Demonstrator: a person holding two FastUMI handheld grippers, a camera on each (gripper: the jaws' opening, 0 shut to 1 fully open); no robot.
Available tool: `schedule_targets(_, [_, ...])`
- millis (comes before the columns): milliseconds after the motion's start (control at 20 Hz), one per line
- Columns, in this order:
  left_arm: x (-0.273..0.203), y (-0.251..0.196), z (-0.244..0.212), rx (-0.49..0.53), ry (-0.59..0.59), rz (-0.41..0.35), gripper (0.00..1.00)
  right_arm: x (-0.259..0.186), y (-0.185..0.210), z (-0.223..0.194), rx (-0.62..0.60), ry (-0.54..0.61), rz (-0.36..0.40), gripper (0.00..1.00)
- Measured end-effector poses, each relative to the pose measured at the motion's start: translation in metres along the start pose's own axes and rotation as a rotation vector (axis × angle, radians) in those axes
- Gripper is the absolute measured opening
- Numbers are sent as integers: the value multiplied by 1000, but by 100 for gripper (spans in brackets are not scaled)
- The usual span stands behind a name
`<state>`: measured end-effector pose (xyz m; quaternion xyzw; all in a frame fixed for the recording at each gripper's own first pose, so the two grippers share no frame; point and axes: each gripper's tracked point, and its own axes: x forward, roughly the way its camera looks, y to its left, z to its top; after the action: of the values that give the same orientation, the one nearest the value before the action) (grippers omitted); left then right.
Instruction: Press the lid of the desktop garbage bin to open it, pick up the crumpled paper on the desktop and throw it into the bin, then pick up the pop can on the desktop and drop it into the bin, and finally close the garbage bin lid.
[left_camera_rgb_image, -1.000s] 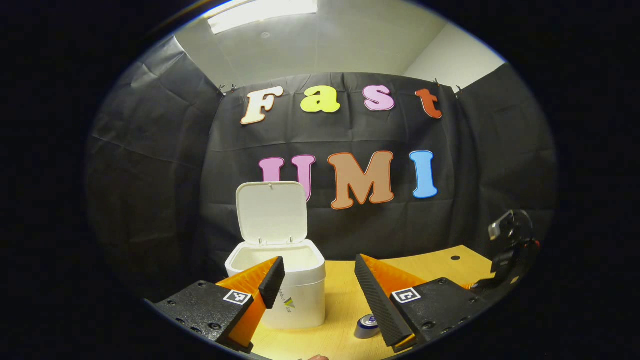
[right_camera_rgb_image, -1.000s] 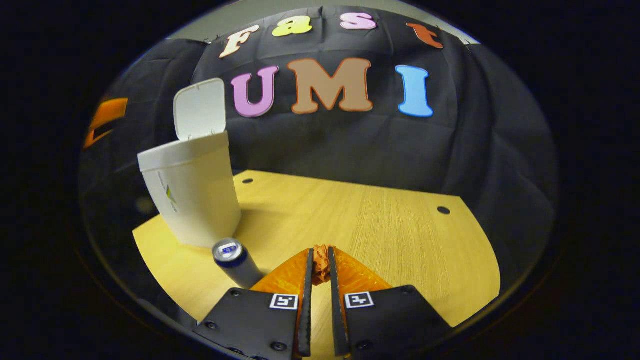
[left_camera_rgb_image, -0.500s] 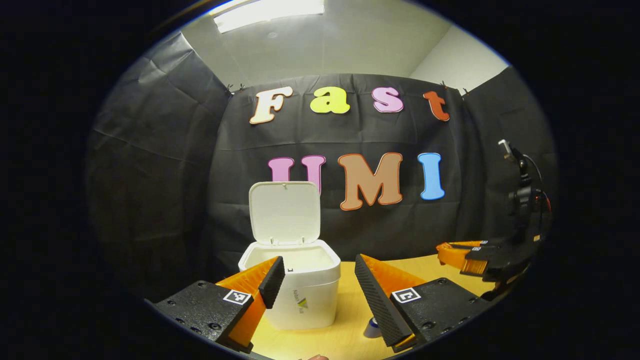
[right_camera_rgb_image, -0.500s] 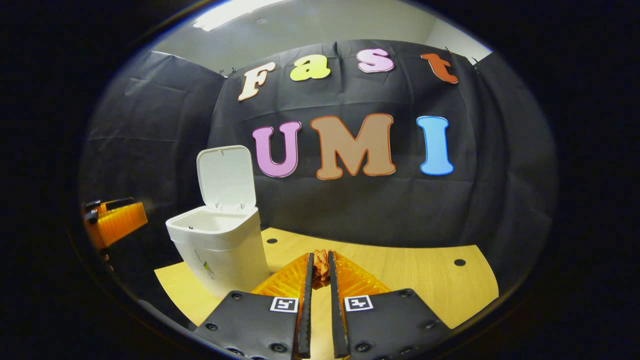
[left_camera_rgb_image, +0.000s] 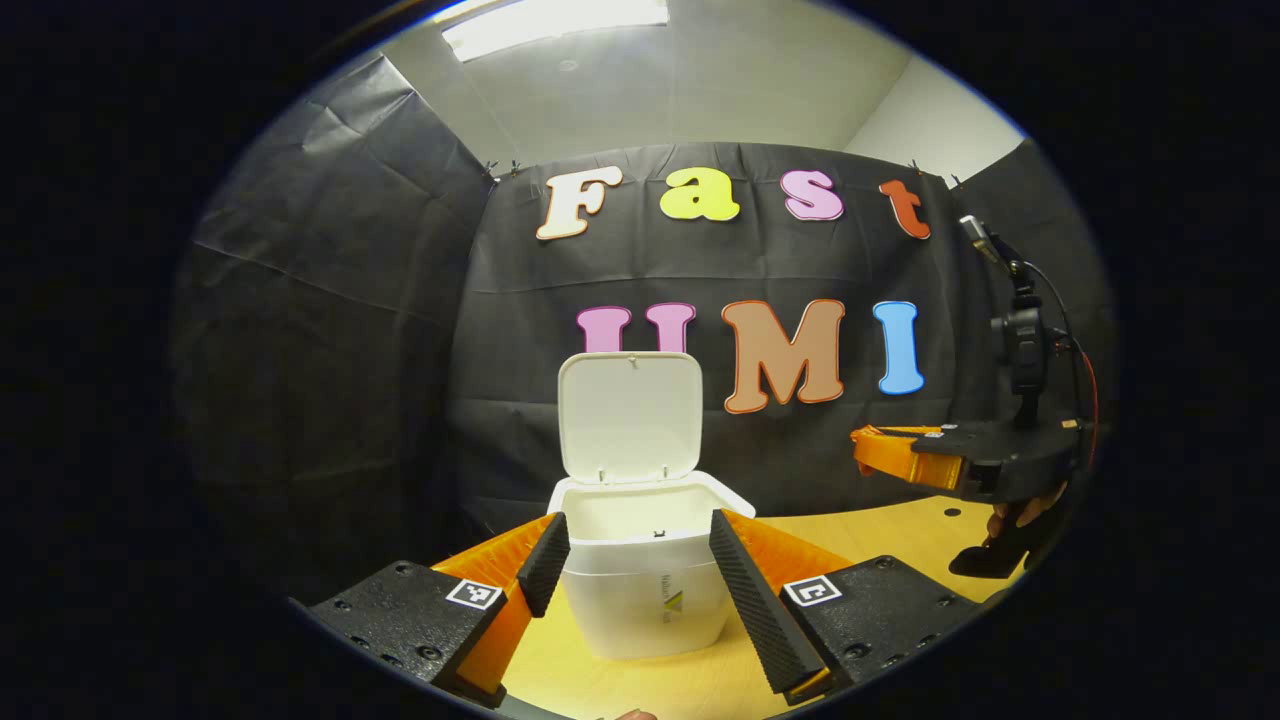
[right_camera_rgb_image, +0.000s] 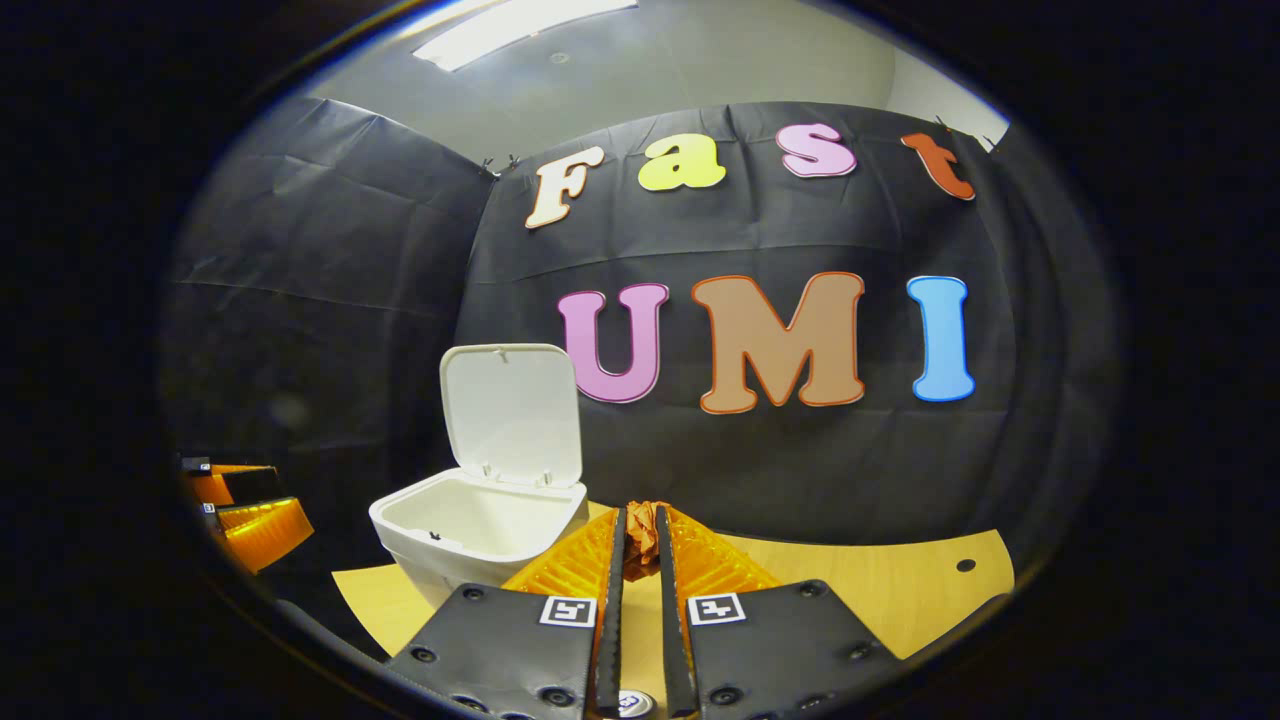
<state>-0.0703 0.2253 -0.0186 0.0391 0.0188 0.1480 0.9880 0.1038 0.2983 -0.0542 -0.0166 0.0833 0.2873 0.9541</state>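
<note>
The right gripper (right_camera_rgb_image: 640, 535) held the crumpled paper (right_camera_rgb_image: 641, 528) pinched between its two nearly touching fingers, the wad sitting at the very tips. From those tips the bin (right_camera_rgb_image: 478, 530) lay at about ten o'clock in the right gripper view, its mouth open and facing up, its lid (right_camera_rgb_image: 512, 412) standing upright at the far edge. The paper was level with or a little above the rim, just beside the bin's near right corner and not yet over the opening. By my judgement the coming move turned on that one offset: a short carry toward ten o'clock would bring the wad over the mouth, and the upright lid behind it would act as a backstop.

The left gripper (left_camera_rgb_image: 630, 560) hung with its jaws wide and holding nothing, the bin (left_camera_rgb_image: 645, 570) framed between its fingers at twelve o'clock. In that view the right gripper (left_camera_rgb_image: 880, 455) showed at three o'clock, above the table (left_camera_rgb_image: 880, 525) and well apart from the bin. The right hand was plainly the one placed for the drop.

The table to the right of the bin was bare, so room for moving looked ample. A small round thing (right_camera_rgb_image: 630, 703) at six o'clock in the right gripper view may have been the top of the can; I could not tell for certain.
</note>
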Motion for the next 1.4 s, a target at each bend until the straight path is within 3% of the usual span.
schedule_targets(300, [-2,39,-9,0,20,50,86,44,55,6,-26,12,80,19])
schedule_targets(700, [-14,74,-14,0,31,129,88,94,112,-22,-71,102,158,20])
schedule_targets(850, [-17,80,-14,3,31,151,86,96,121,-39,-55,156,178,66])
schedule_targets(950, [-18,78,-12,4,30,153,86,96,124,-32,-60,135,185,98])
schedule_targets(1400, [7,40,1,24,-13,74,86,56,81,0,-82,16,117,99])
